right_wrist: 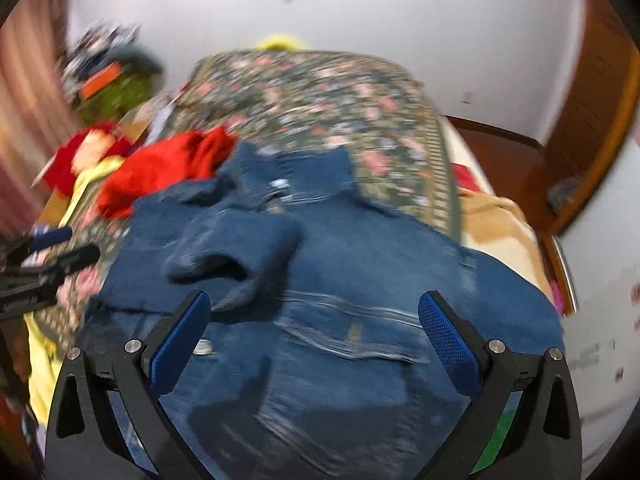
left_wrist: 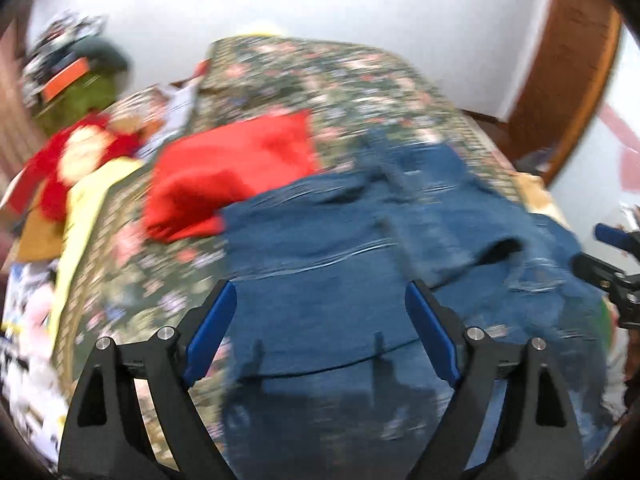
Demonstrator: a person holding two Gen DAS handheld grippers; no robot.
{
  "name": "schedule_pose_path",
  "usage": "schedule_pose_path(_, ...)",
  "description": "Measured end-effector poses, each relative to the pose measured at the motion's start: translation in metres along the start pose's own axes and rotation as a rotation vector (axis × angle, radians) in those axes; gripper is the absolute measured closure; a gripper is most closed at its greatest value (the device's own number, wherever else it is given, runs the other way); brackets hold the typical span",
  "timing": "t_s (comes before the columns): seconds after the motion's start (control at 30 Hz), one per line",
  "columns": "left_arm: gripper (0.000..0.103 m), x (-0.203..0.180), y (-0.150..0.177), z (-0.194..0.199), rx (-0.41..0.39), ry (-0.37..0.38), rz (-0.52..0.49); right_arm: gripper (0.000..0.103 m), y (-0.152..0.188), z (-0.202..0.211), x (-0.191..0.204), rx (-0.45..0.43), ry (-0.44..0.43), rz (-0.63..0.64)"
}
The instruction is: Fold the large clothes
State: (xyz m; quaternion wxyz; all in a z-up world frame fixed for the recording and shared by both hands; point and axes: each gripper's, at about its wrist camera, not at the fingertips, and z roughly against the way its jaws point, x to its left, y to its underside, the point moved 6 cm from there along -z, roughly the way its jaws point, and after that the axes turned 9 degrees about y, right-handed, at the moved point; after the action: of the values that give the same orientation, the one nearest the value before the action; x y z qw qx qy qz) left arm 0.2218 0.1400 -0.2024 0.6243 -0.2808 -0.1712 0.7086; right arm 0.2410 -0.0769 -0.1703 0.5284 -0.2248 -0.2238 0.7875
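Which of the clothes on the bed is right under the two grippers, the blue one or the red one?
The blue denim garment. It spreads beneath both open grippers, left and right, while the red garment lies farther back toward the left side of the floral bedspread.

The jeans (left_wrist: 340,248) lie spread on the bedspread (left_wrist: 320,76) at the near end of the bed, a folded cloth (left_wrist: 236,176) just left of them and touching; further left, off the bed's edge, sits a heap of clothes (left_wrist: 76,160)
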Motion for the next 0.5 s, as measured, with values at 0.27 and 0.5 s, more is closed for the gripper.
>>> schedule_pose_path(0.27, 0.017, 0.072, 0.048, -0.004, 0.046, -0.045, 0.202, 0.000, -0.001, -0.044, 0.076, 0.032, 0.099, 0.471)
schedule_pose_path(0.5, 0.017, 0.096, 0.079, -0.011, 0.070, -0.054, 0.308, 0.000, -0.001, -0.074, 0.113, -0.043, 0.223, 0.791)
